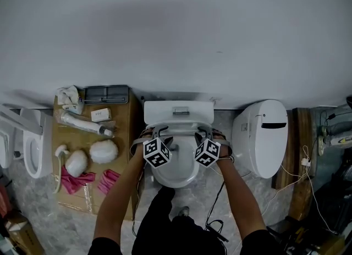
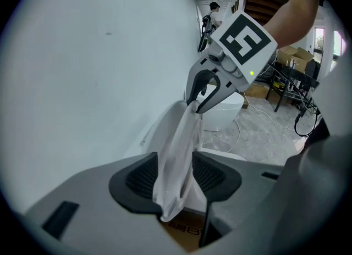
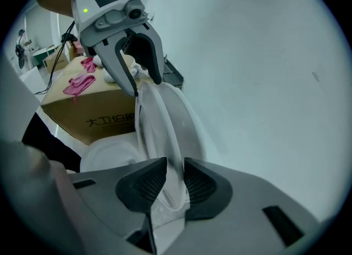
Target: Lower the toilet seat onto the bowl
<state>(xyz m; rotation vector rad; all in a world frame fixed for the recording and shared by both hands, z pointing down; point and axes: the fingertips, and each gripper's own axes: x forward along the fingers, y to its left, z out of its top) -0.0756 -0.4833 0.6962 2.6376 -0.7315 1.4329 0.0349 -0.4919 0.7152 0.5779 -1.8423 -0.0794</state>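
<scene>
White wall (image 1: 176,28) behind the toilet bowl (image 1: 177,178). We pinch the raised toilet seat (image 2: 180,138) in both the left hand-held gripper (image 2: 175,179) and the right hand-held gripper (image 3: 171,181).

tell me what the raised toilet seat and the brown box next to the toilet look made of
The toilet seat is probably hard plastic with a glossy white finish. Its thin edge is smooth, catches highlights and looks faintly translucent. The box looks like cardboard, with a matte brown surface, printed characters and folded edges.

Soft, even light on the white wall (image 1: 176,28), with a faint grey shadow across it. My gripper views bulge, go black at the corners, blur up close.
</scene>
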